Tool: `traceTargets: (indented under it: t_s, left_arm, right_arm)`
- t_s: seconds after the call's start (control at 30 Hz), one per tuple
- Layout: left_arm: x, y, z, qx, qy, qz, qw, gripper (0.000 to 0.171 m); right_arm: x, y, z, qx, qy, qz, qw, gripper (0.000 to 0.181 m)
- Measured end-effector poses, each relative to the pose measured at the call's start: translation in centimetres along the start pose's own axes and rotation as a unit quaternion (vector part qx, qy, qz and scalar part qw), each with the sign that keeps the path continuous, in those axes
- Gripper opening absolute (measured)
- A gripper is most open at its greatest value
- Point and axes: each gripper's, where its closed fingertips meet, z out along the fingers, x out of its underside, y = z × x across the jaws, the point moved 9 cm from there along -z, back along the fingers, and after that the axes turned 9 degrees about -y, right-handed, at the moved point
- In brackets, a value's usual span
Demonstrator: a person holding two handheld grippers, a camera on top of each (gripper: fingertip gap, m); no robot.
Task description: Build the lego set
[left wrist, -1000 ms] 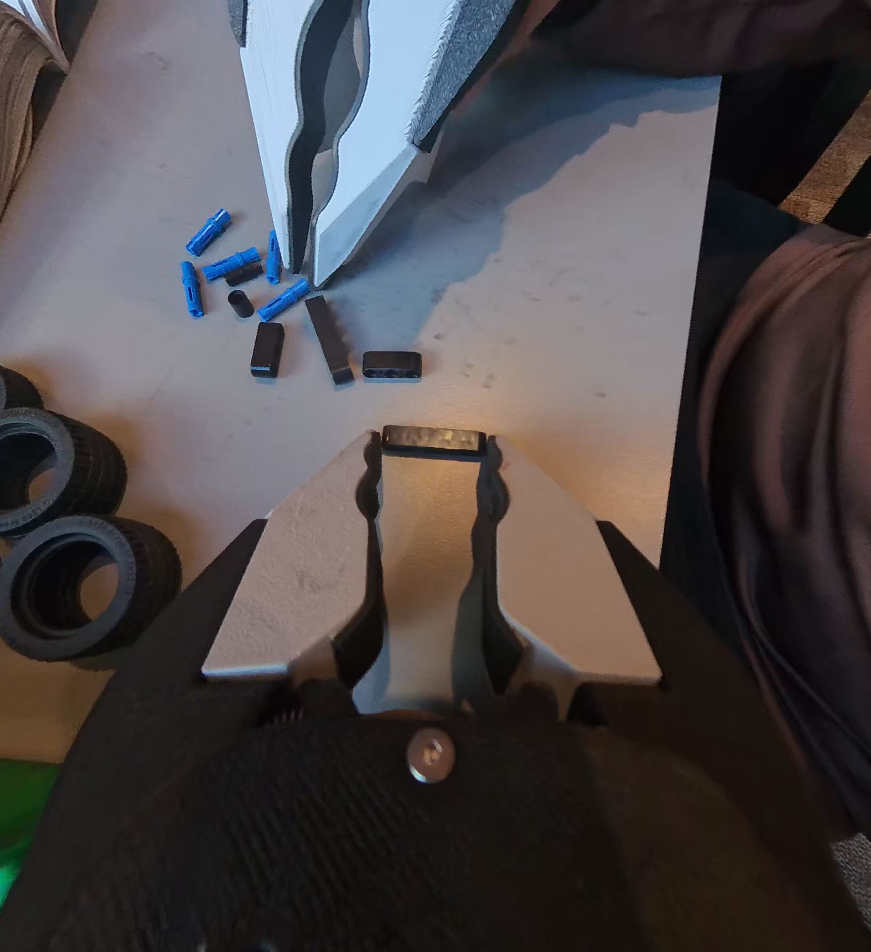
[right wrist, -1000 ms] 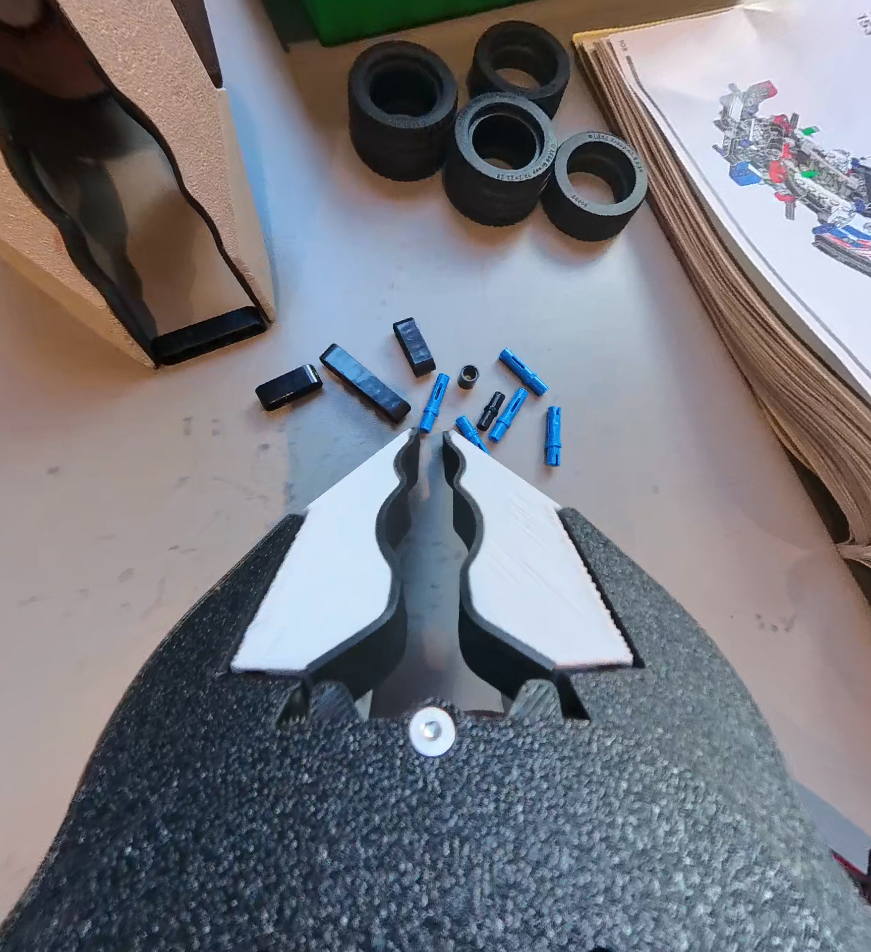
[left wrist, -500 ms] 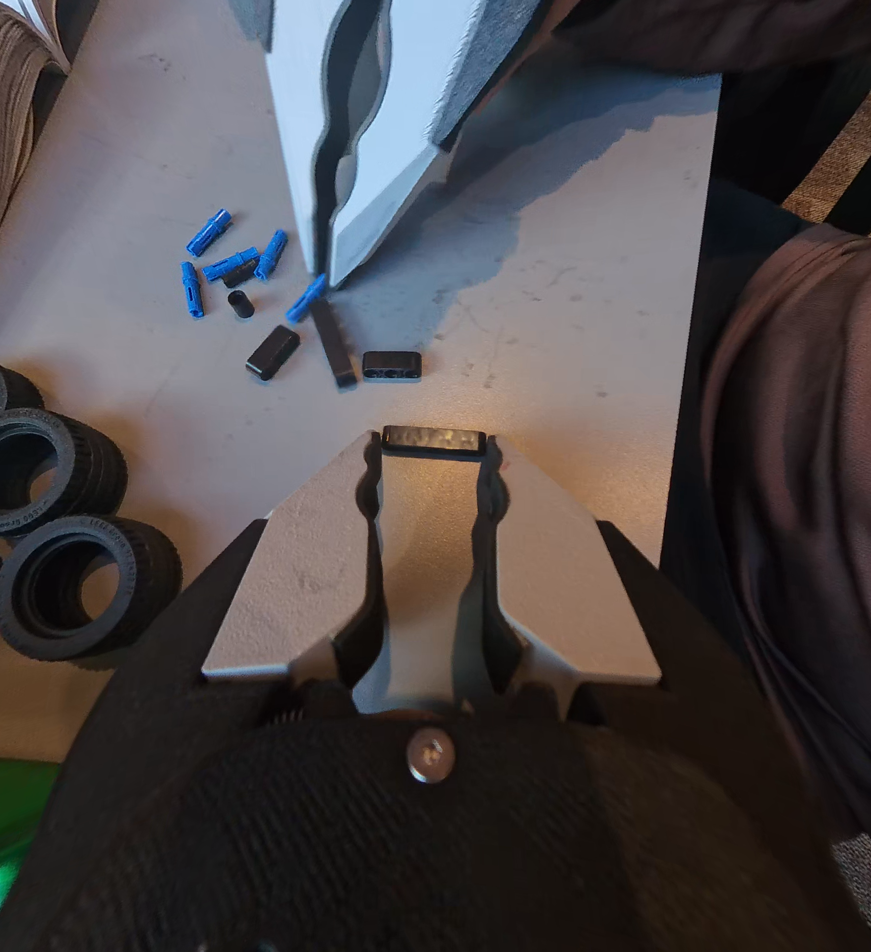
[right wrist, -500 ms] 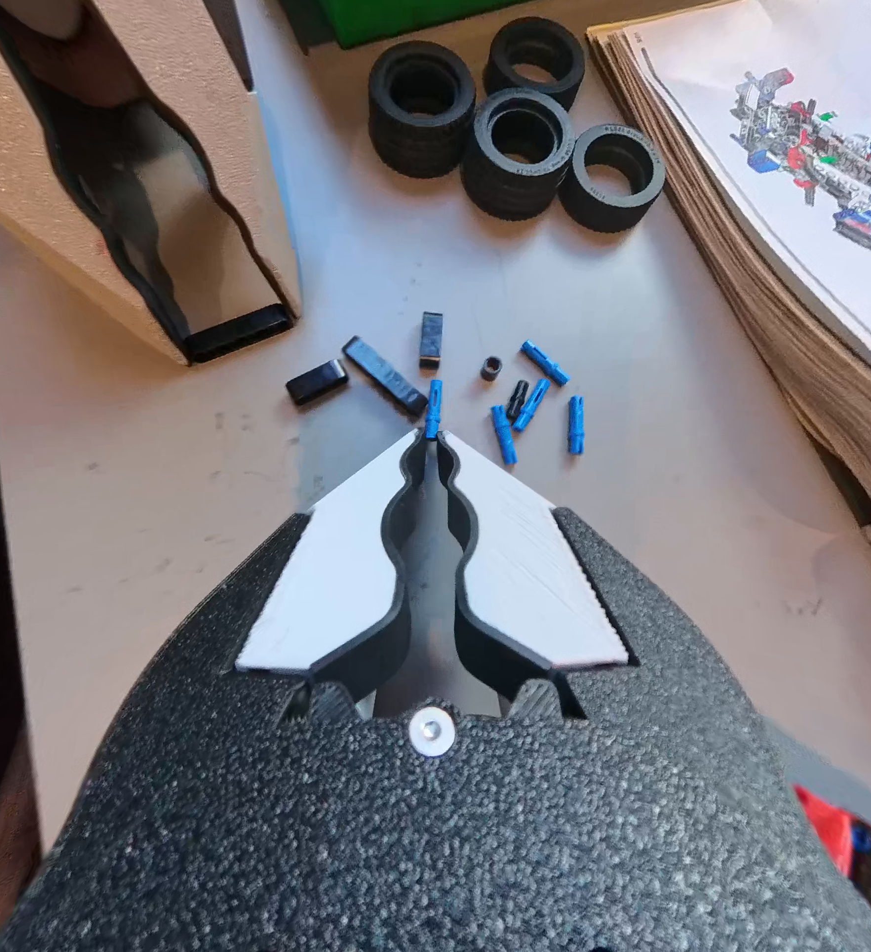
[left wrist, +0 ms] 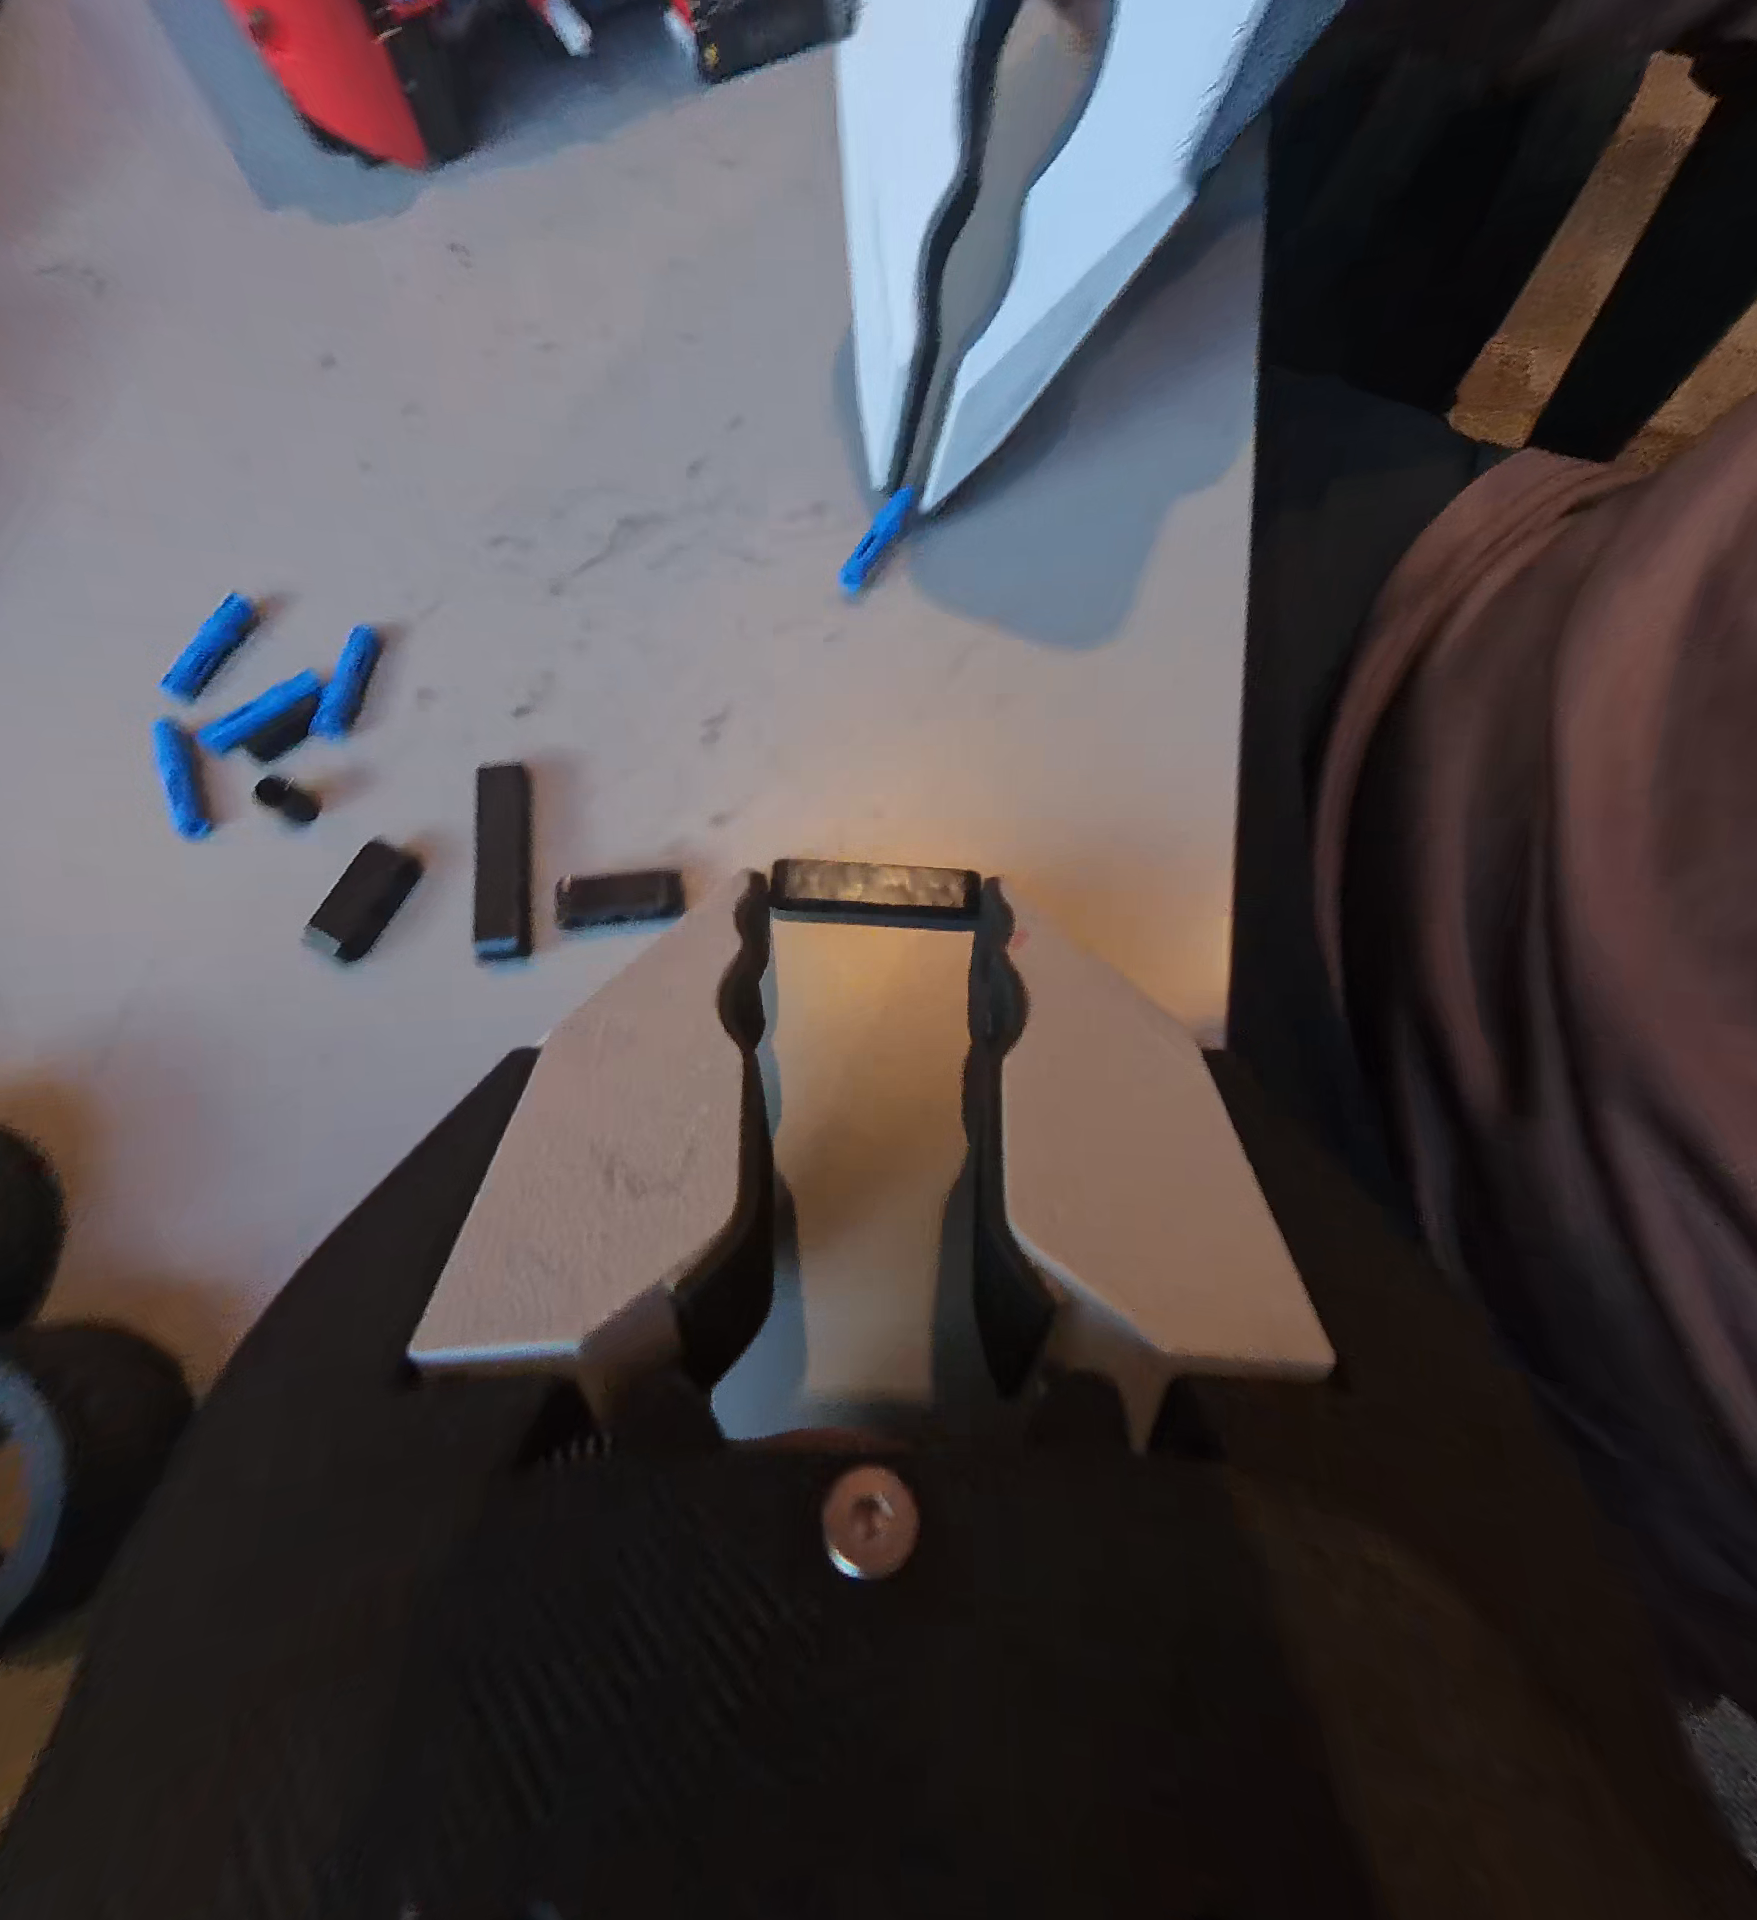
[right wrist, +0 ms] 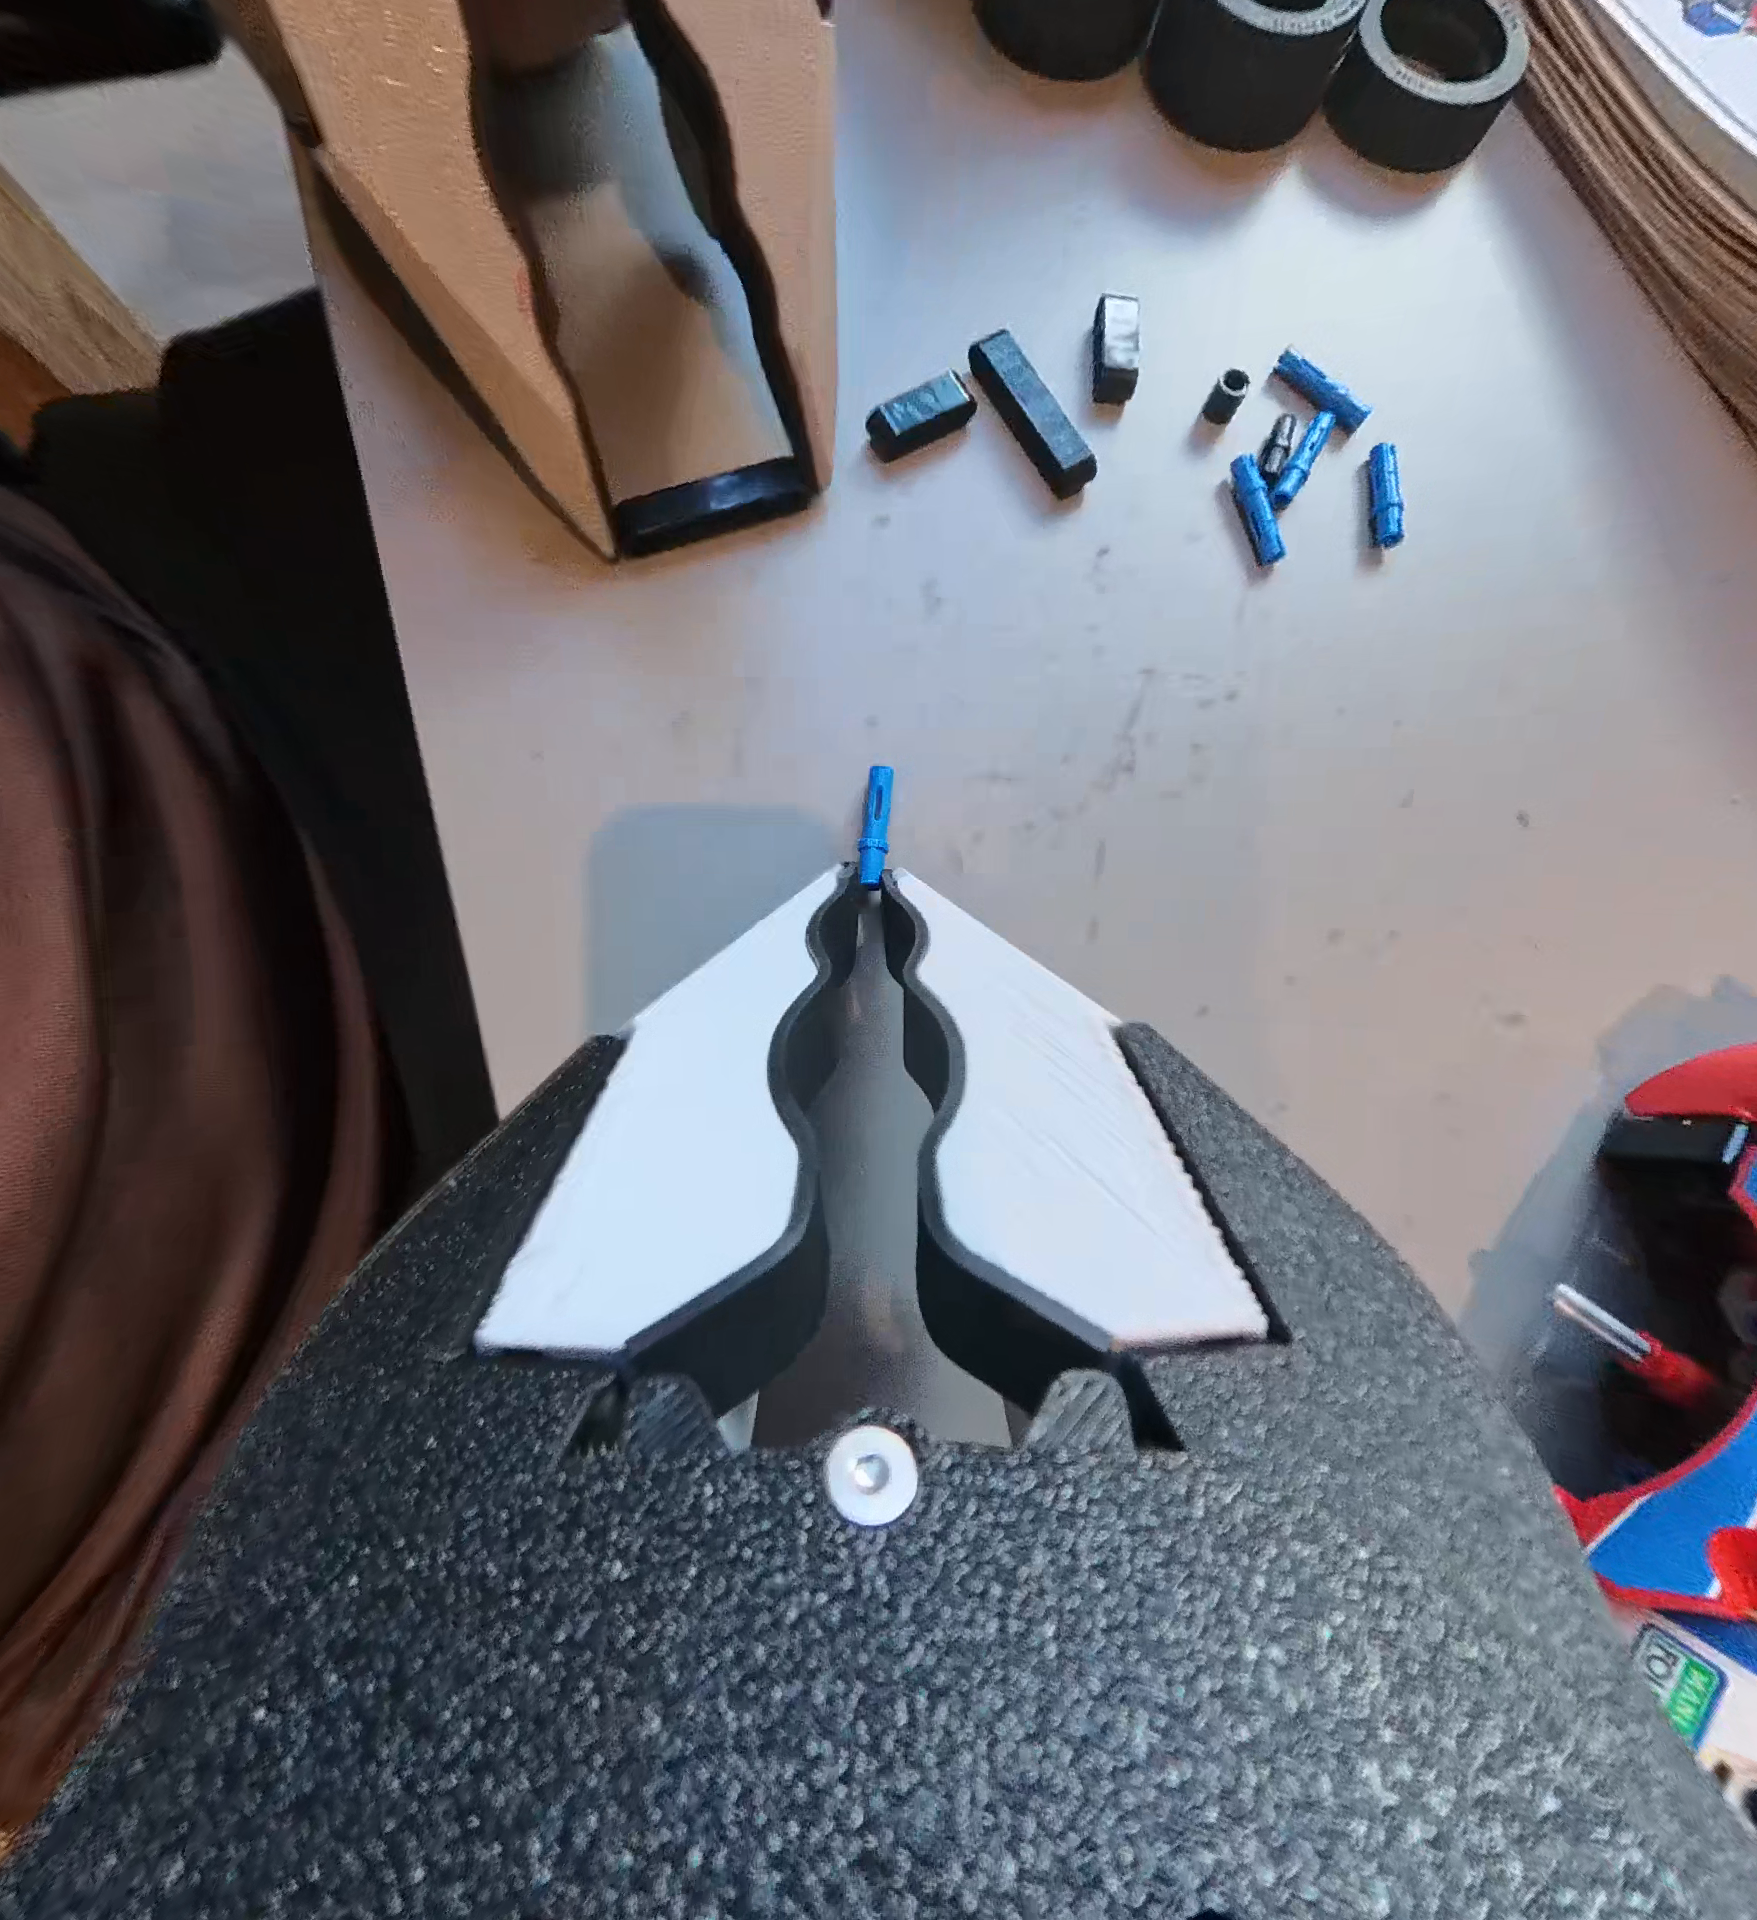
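While the right gripper [right wrist: 872,881] pinches a blue pin [right wrist: 875,821] pointing to 12 o'clock, the left gripper [left wrist: 874,896], at 11 o'clock, clamps a black beam [left wrist: 874,891] crosswise.

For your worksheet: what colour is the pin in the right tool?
Blue pin; right wrist view shows it best.

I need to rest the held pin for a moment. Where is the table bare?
Bare table lies between the right tool, holding the blue pin, and the loose blue pins and black beams beyond. Crowded: the tires at the top, the red car model on the right.
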Motion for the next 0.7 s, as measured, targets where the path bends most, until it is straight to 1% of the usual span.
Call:
traceTargets:
  t_s: [0.1,0.23,0.33,0.47,0.7]
  left_arm:
    - [-0.8,-0.5,1.2,0.02,0.0,0.013,1.0,0.038]
    - [-1.3,-0.1,1.9,0.033,0.0,0.016,0.999,0.038]
    - [-1.3,-0.1,2.0,0.034,0.0,0.016,0.999,0.038]
    - [-1.3,-0.1,1.9,0.033,0.0,0.018,0.999,0.038]
    - [-1.3,0.0,1.9,0.05,-0.002,0.006,0.999,0.044]
  right_arm:
    - [0.2,-0.3,0.1,-0.002,-0.003,-0.003,1.0,0.004]
    - [0.5,-0.5,0.0,-0.005,-0.016,0.0,1.0,0.005]
    - [0.6,-0.5,-0.1,0.008,-0.019,-0.003,1.0,0.008]
    - [0.7,-0.3,-0.3,0.006,-0.02,-0.011,1.0,0.009]
    - [0.5,-0.9,-0.5,-0.014,-0.043,0.027,0.999,0.016]
